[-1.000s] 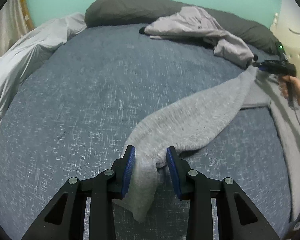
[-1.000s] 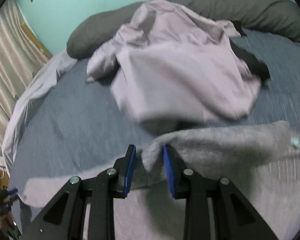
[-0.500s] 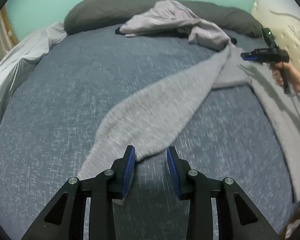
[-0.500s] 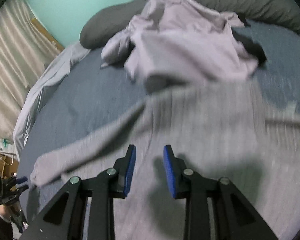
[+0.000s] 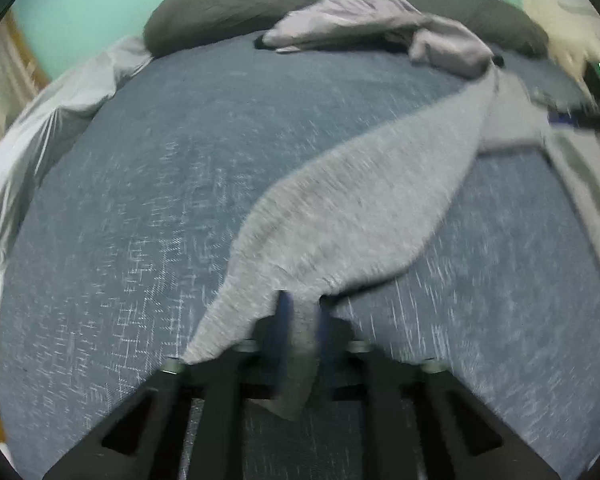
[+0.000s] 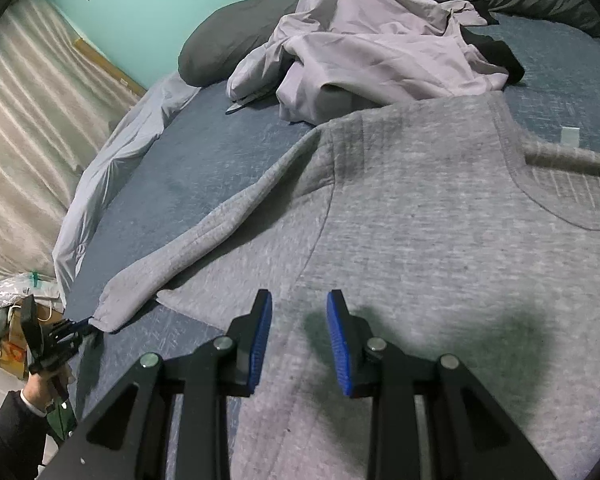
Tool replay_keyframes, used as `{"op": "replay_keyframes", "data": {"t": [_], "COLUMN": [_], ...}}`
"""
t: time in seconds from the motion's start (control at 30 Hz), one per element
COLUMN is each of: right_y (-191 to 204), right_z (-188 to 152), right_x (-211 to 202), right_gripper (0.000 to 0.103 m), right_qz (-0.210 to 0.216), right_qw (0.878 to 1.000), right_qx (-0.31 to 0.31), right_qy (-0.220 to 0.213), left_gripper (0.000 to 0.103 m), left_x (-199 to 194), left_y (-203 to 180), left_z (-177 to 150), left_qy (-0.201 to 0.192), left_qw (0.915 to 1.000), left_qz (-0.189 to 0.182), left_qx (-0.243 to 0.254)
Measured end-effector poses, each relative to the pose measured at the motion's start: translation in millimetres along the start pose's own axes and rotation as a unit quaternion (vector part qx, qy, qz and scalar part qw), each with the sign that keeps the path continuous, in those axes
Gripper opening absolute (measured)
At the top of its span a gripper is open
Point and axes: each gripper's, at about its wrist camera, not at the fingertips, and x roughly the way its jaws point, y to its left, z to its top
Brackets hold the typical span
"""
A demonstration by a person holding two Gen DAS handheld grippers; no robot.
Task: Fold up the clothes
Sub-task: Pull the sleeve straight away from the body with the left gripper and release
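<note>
A grey knit sweater (image 6: 420,220) lies spread on the blue bed (image 5: 160,180), one sleeve (image 5: 352,208) stretched out diagonally. My left gripper (image 5: 302,304) sits at the sleeve's cuff with its jaws closing, and the grey cloth is pinched between the blue pads. In the right wrist view this same gripper (image 6: 76,326) shows at the far left, at the cuff end. My right gripper (image 6: 298,300) hovers open just above the sweater's body, nothing between its fingers. It appears blurred at the right edge (image 5: 572,114) of the left wrist view.
A crumpled lilac garment (image 6: 380,52) lies beyond the sweater's shoulder, against a long dark pillow (image 5: 220,12). A pale duvet (image 5: 40,128) is bunched along the bed's left edge. A curtain (image 6: 28,120) and bags (image 6: 8,320) stand past that edge.
My left gripper dropped onto the sleeve cuff and closed on it. My right gripper let go of the shoulder cloth and drew back over the sweater's body, which now lies flat.
</note>
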Motion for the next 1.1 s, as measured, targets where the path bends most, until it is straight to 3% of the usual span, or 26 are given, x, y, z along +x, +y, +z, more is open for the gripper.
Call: {"op": "replay_keyframes", "data": {"t": [0.1,0.2,0.43,0.5,0.57,0.63,0.73,0.83,0.93,1.0,1.1], "right_y": [0,-2,0,1,1,3,8,11,17,21,28], "right_z": [-1,-8,-22,-25,-29,-32,-37,-41,-42,-43,-47], "right_x": [-4,-8,-9,-7,-5,-5,-7,-9,-13,-15,-19], "right_gripper": [0.028,0.028,0.028,0.028,0.028,0.028,0.028,0.028,0.028,0.028,0.028], "right_qz": [0.0,-0.001,-0.002,0.003,0.005,0.008,0.021,0.031,0.038,0.042,0.048], "right_qw": [1.0,1.0,1.0,0.999,0.999,0.999,0.998,0.998,0.998,0.998,0.997], "right_qx": [0.0,-0.003,-0.029,-0.032,-0.036,-0.042,-0.051,-0.053,-0.053,-0.053,-0.055], "right_qy": [-0.001,-0.002,0.006,0.01,0.014,0.017,0.018,0.02,0.02,0.019,0.022], "left_gripper": [0.006,0.006,0.007,0.011,0.02,0.04,0.045,0.045,0.045,0.046,0.046], "left_x": [-8,-12,14,23,22,20,15,17,25,32,44], "left_y": [17,52,104,112,116,124,135,136,135,133,137], "left_z": [15,33,70,79,82,86,79,65,49,40,26], "left_qy": [-0.013,-0.027,-0.015,-0.012,-0.019,-0.031,-0.045,-0.034,-0.021,-0.009,-0.003], "left_qw": [0.9992,0.9924,0.9802,0.9781,0.9764,0.9728,0.964,0.9637,0.9584,0.956,0.9407], "left_qz": [-0.019,-0.048,-0.039,-0.02,0.005,0.028,0.018,0.015,-0.011,-0.007,-0.029], "left_qx": [-0.033,-0.11,-0.193,-0.207,-0.215,-0.228,-0.261,-0.264,-0.285,-0.293,-0.338]}}
